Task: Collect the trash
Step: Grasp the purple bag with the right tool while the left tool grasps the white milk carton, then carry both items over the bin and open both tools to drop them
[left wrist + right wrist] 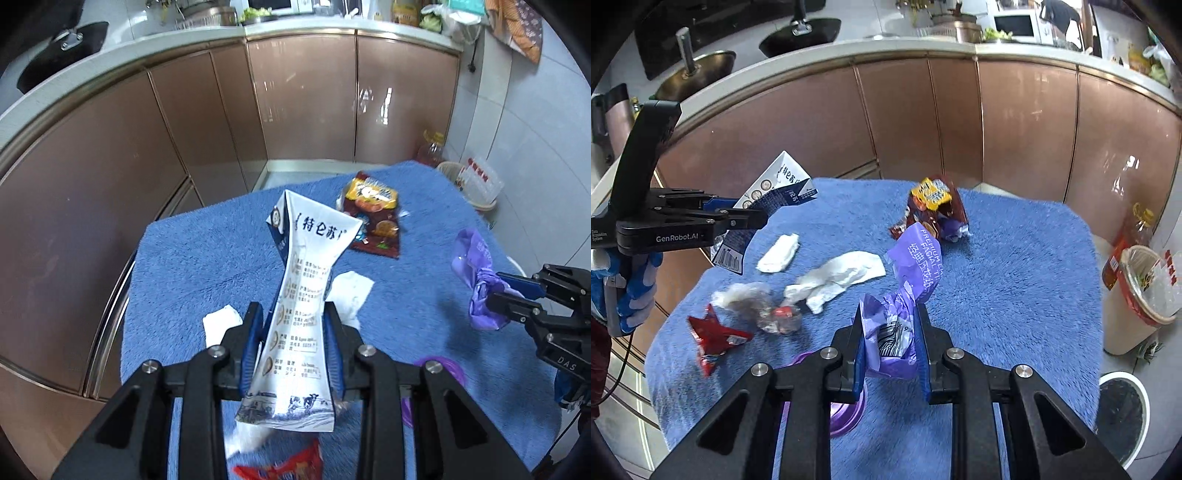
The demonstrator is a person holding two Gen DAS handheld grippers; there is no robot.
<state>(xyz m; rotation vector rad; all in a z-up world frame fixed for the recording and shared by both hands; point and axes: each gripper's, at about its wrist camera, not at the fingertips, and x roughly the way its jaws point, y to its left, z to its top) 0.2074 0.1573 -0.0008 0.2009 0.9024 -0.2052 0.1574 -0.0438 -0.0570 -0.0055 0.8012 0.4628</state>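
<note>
A crumpled blue-and-white milk carton (310, 236) stands pinched at its waist in my left gripper (293, 308), which is shut on it and holds it above the blue towel-covered table (207, 258). My right gripper (889, 314) is shut on a crushed purple facial-tissue wrapper (916, 258), also off the table. The right wrist view shows the left gripper (753, 214) at the left with the carton (783, 177). On the towel lie a brown and yellow snack bag (934, 210), two white tissues (842, 277), a clear plastic wad (757, 302) and a red wrapper (713, 336).
A beige bin with a red liner (1141, 291) stands right of the table, beside an oil bottle (1130, 236); a round white bin (1123, 413) sits lower right. A purple ring (846, 410) lies under my right gripper. Brown cabinets (923, 122) run behind. A gloved hand (631, 295) grips the left handle.
</note>
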